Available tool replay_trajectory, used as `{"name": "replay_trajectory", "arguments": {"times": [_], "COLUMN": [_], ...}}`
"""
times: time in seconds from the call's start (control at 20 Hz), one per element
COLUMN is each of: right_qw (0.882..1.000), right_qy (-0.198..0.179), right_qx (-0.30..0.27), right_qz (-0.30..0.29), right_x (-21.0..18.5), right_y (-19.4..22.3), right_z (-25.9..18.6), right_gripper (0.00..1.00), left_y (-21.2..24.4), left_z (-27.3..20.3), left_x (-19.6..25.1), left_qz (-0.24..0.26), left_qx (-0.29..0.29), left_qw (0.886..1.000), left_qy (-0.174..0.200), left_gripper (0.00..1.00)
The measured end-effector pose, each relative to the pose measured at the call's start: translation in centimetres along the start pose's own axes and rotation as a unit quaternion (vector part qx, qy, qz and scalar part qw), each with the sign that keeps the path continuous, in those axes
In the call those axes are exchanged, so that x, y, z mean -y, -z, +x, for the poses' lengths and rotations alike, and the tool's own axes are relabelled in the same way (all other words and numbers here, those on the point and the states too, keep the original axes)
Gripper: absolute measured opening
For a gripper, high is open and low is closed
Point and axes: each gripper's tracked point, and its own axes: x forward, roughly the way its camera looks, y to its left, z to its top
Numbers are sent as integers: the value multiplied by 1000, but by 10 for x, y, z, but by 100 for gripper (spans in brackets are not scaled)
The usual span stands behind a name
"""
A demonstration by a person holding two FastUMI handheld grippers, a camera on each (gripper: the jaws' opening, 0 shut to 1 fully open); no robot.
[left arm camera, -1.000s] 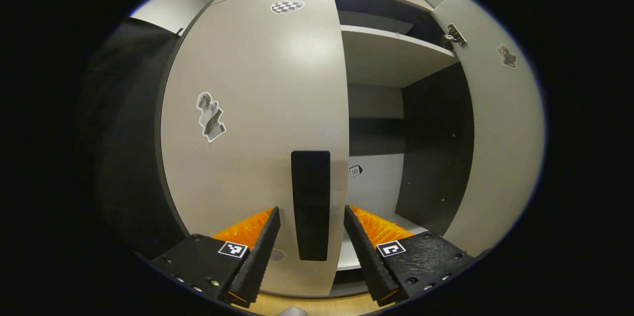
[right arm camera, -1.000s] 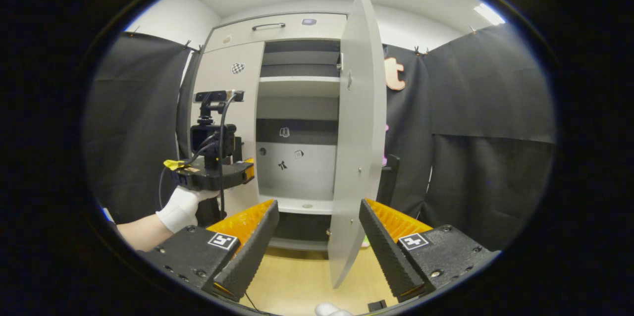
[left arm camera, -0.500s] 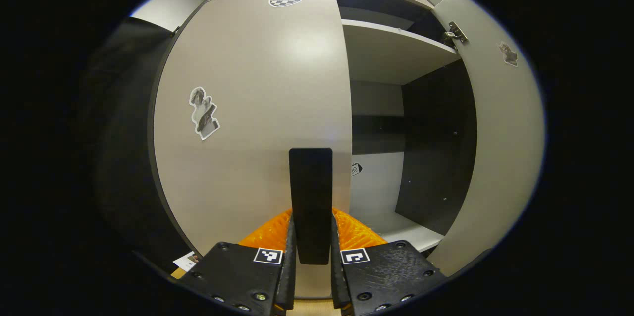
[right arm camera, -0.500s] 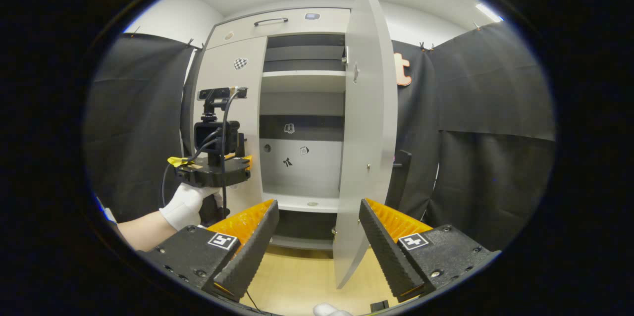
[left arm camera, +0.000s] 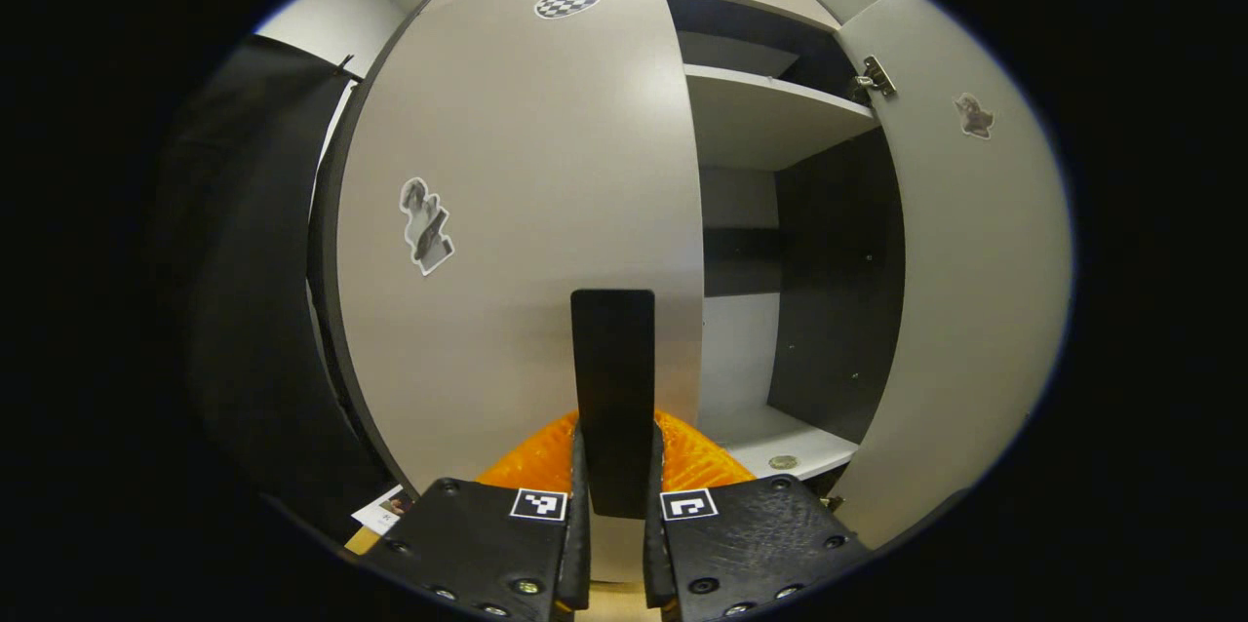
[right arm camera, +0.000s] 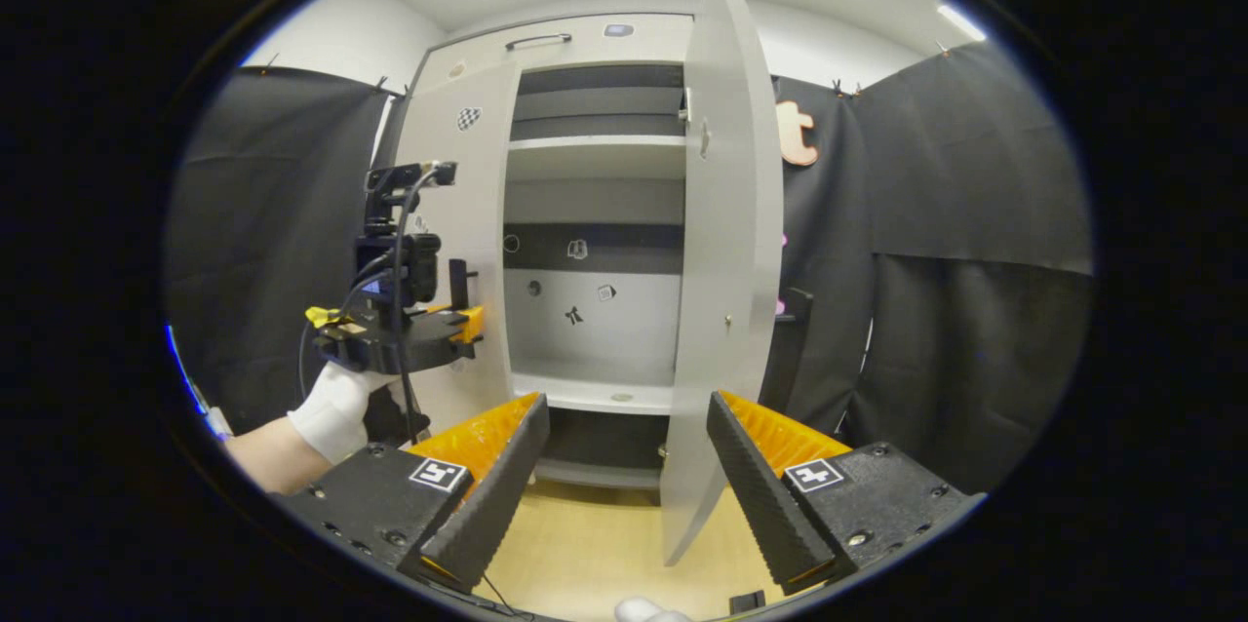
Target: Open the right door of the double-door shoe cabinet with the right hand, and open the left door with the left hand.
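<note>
The left gripper (left arm camera: 614,505) has its jaws clamped on the handle (left arm camera: 612,388) at 6 o'clock on the left door (left arm camera: 517,193). Pull along the hinge arc without twisting. The right gripper (right arm camera: 624,466) is wide open and empty; the right door (right arm camera: 726,261) stands open at 1 o'clock.

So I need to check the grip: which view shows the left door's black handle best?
The left gripper view: the black handle stands close up, clamped by the left gripper. In the right gripper view the handle is a small far-off bar.
</note>
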Motion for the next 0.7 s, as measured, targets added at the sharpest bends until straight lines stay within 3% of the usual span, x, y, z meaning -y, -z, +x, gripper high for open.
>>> {"name": "replay_trajectory", "arguments": {"times": [0.05,0.1,0.7], "right_qw": [1000,1000,999], "right_qy": [-2,-5,-34], "right_qx": [0,2,-1], "right_qz": [0,-1,-4], "right_x": [0,-1,-8], "right_y": [0,0,1], "right_z": [0,0,-10], "right_gripper": [100,100,100], "left_y": [2,0,0], "left_z": [-4,-5,-53], "left_x": [-1,-4,-25], "left_qz": [-6,-5,-6], "left_qx": [2,3,3], "left_qw": [1000,1000,1000], "left_qy": [4,8,2], "left_gripper": [20,14,14]}}
